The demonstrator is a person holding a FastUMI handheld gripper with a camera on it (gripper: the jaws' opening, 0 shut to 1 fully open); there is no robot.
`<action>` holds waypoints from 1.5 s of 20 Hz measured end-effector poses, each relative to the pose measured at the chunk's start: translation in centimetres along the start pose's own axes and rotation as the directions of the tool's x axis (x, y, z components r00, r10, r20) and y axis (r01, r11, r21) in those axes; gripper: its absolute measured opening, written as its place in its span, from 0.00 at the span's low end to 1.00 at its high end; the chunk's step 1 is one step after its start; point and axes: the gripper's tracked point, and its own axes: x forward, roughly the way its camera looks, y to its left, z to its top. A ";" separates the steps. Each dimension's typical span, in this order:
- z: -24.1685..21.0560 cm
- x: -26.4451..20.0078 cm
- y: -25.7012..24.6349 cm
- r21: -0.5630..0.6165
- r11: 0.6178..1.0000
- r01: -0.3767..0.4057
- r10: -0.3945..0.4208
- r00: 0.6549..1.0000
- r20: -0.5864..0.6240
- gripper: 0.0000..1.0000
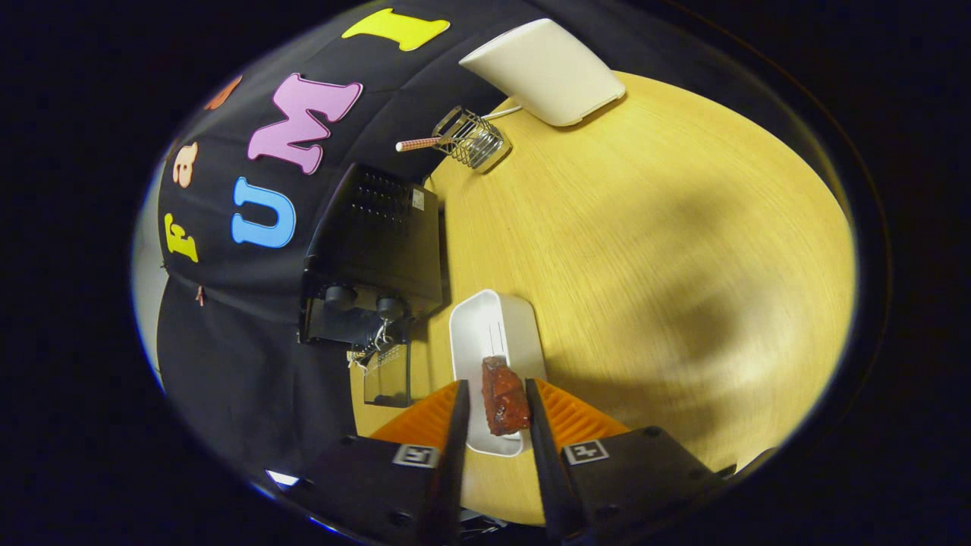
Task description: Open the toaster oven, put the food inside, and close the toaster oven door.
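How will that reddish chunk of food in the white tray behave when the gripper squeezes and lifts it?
The food looks glossy, so it may be slippery between the open gripper fingers. Its lumpy, irregular shape suggests it could twist in the grip. It is small next to the white tray, so probably light.

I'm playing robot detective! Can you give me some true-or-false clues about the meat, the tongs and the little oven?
1. The toaster oven door hangs open. True.
2. The reddish piece of meat sits between the fingers of the tongs. True, though whether both fingers press on it is hard to tell.
3. The meat is already inside the oven. False: it is over the white tray, outside the oven.
4. The white tray is beside the oven on the wooden table. True.
5. The wire rack stands on top of the oven. False: it stands on the table beyond the oven, near a white box.
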 end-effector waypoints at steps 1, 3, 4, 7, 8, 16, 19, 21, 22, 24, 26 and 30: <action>-0.2 0.4 -0.1 0.004 1.000 -0.003 0.003 1.000 -0.013 0.38; -0.1 1.1 -0.7 0.030 1.000 0.007 -0.007 1.000 -0.015 0.30; 0.0 0.1 -0.6 0.037 0.999 0.009 -0.009 1.000 -0.016 0.22; -0.2 0.4 -0.6 0.027 1.000 0.000 0.000 1.000 -0.013 0.16; -0.1 0.4 -0.6 0.031 1.000 -0.001 0.002 1.000 -0.014 0.16; 1.8 -1.8 1.6 0.091 0.995 -0.031 0.027 0.998 0.054 0.16; 2.3 -3.5 3.5 0.041 0.999 -0.034 0.030 0.995 0.100 0.16; 2.4 -4.7 5.0 0.033 0.999 -0.035 0.031 0.991 0.132 0.16; 2.4 -5.3 5.6 0.033 0.999 -0.035 0.030 0.988 0.151 0.16; 2.1 -6.3 7.0 0.034 0.999 -0.033 0.027 0.984 0.178 0.16; 1.7 -6.9 8.3 0.037 0.999 -0.034 0.026 0.979 0.203 0.16; 0.0 -6.8 11.7 0.034 0.999 -0.043 0.034 0.971 0.235 0.16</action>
